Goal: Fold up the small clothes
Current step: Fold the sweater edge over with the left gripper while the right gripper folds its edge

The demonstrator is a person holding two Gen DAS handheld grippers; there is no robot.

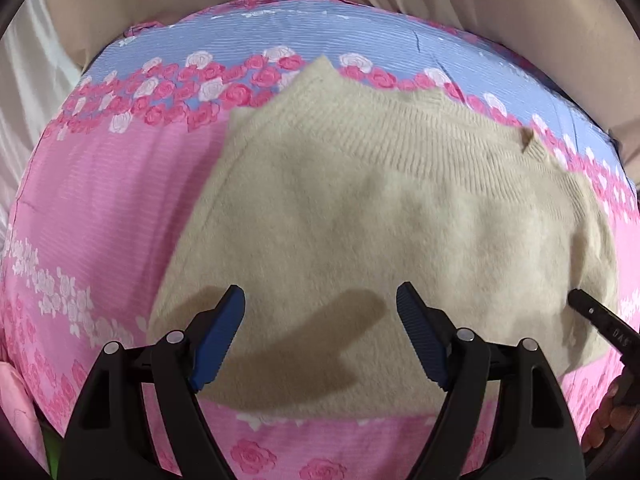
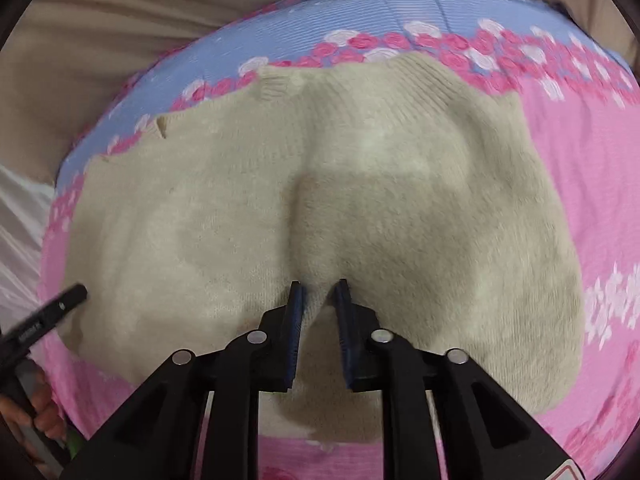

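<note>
A beige knit sweater lies spread on a pink and blue rose-print sheet, its ribbed edge toward the far side. My left gripper hangs open just above the sweater's near part, nothing between its blue pads. In the right wrist view my right gripper is shut on a pinched fold of the sweater, and a raised crease runs away from the jaws. A finger of each gripper shows at the other view's edge: the right gripper, the left gripper.
The sheet covers a bed or cushion with tan cloth behind it and white fabric at the far left. A pale pink item lies at the near left edge. A person's hand holds the left gripper.
</note>
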